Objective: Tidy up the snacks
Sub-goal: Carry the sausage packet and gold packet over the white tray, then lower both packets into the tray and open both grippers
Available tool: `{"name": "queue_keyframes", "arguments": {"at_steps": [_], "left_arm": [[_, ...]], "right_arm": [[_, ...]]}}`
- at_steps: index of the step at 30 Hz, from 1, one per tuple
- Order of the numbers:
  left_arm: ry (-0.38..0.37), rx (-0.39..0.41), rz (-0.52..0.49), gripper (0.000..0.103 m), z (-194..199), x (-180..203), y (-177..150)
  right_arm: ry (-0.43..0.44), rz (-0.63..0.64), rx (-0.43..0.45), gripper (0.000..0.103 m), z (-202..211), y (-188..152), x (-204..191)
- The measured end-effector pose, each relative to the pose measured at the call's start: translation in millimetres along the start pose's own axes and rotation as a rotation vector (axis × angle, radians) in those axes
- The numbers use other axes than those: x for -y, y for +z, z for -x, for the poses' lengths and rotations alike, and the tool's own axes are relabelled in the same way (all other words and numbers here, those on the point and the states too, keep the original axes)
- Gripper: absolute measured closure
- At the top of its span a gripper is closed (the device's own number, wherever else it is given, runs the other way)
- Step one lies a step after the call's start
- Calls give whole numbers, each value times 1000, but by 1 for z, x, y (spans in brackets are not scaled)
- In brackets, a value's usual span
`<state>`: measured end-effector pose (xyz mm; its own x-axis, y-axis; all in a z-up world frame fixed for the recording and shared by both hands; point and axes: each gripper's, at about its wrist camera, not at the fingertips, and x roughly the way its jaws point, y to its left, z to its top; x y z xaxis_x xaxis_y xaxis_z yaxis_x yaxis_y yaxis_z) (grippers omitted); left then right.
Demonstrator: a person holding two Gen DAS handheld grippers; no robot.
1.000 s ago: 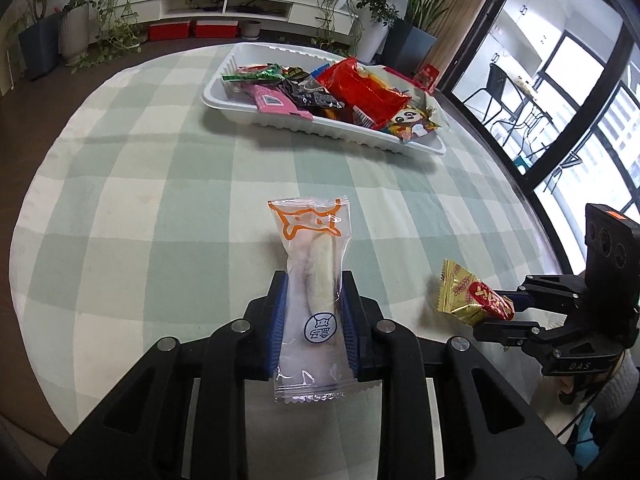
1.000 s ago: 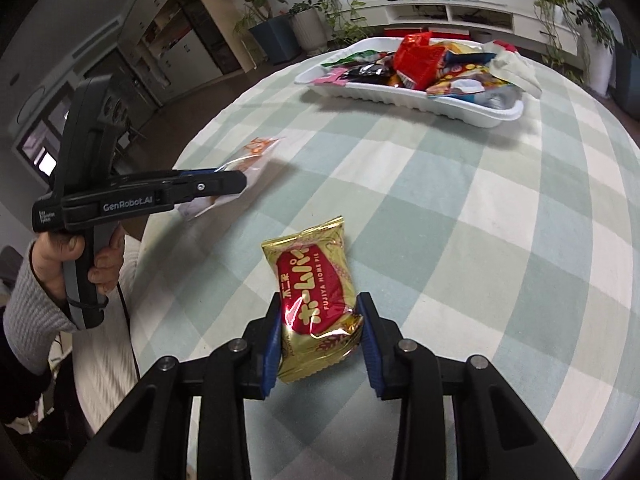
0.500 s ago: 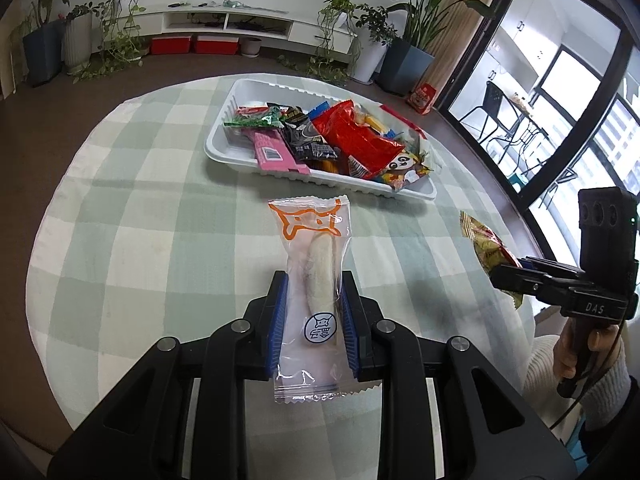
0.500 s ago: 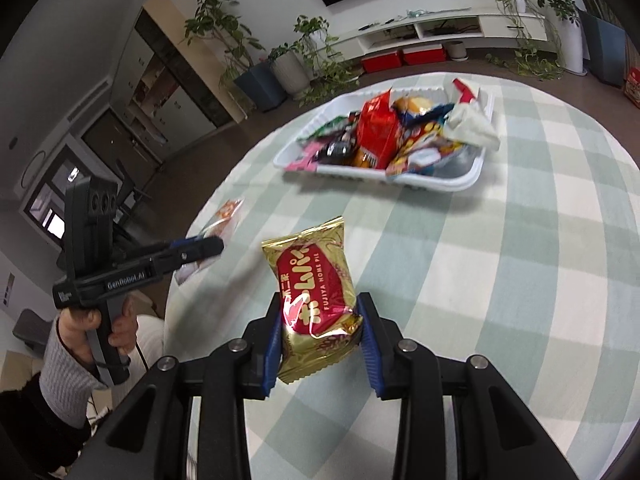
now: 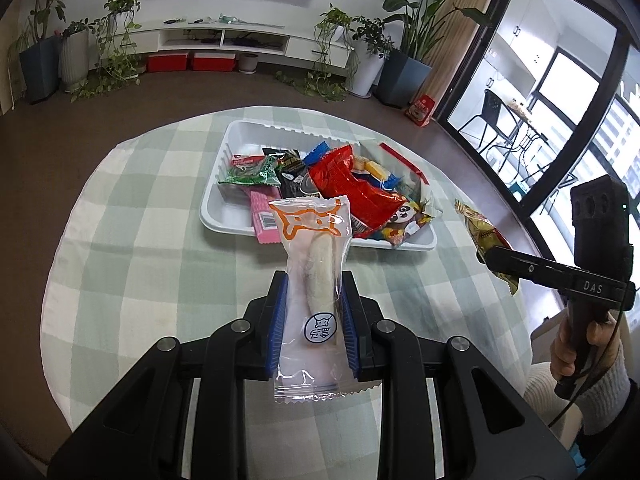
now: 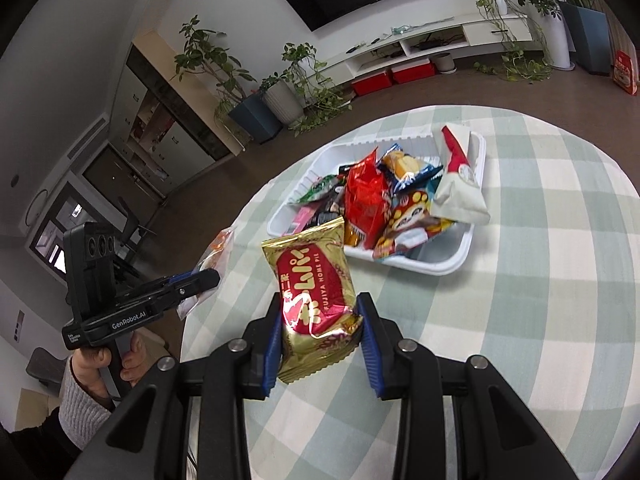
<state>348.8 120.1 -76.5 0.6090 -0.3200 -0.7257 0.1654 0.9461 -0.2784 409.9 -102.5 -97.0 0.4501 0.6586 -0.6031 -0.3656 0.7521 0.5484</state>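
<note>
Both grippers clamped on snack packets above the table

The left gripper point(image 5: 312, 308) pinches a clear cat-print packet point(image 5: 314, 280); the right gripper point(image 6: 320, 332) grips a gold-and-red pie packet point(image 6: 314, 300). Both hang short of the white tray point(image 5: 224, 216) heaped with snacks on the checked tablecloth point(image 5: 132, 264).

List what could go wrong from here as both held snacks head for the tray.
1. The white tray is already heaped; a packet dropped on the pile could slide over the rim onto the checked tablecloth.
2. The left hand-held gripper pinches the clear packet low, so its long top could catch the heap.
3. The right hand-held gripper holds the gold packet by its crumpled lower end, which might slip.
</note>
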Motion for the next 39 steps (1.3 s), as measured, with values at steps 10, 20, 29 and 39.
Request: {"name": "queue_keyframes", "arguments": {"at_steps": [10,20,29,39], "left_arm": [[7,-9,20,80,-21,-15,31],[26,-14,28,80,-43,-29,54],[35,-34,31,80,-72,-41,77],[47,-67,15,80,-114,-45,103]], "right_arm": [[5,-55,36,66,-11,32,18],[6,-91,54,66,-23,52,32],[2,-128,60,66,-41,74,48],[-22,-164,60,65,-61,92,69]]}}
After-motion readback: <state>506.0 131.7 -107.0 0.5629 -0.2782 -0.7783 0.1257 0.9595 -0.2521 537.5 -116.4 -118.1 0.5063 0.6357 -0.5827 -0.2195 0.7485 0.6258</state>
